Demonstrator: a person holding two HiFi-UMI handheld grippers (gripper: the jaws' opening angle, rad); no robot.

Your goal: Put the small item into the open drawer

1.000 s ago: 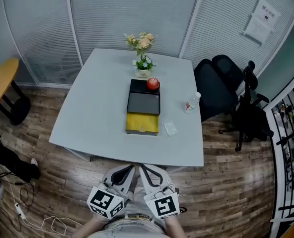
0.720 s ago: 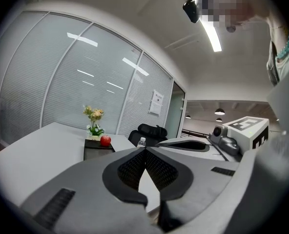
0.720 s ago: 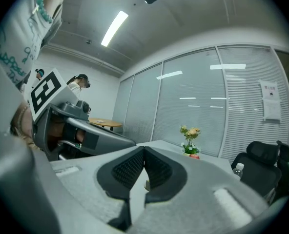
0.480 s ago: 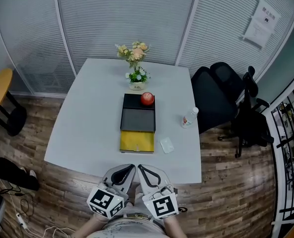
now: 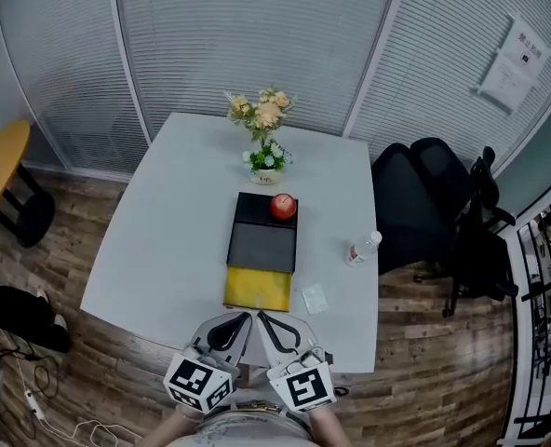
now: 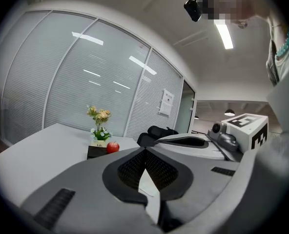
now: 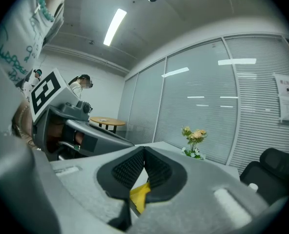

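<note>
The pale bench (image 5: 164,240) carries a dark box (image 5: 262,246) with its yellow drawer (image 5: 257,290) pulled open toward the person; at the bench's near edge the left claw (image 5: 246,318) and right claw (image 5: 262,318) hover side by side — each pressed together, holding nothing; the small item (image 5: 314,297) lies on the bench just right of the drawer — outside it.

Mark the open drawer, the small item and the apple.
drawer (image 5: 257,290), head view, bare yellow floor.
small item (image 5: 314,297), head view, its middle.
apple (image 5: 283,206), head view, its top.
</note>
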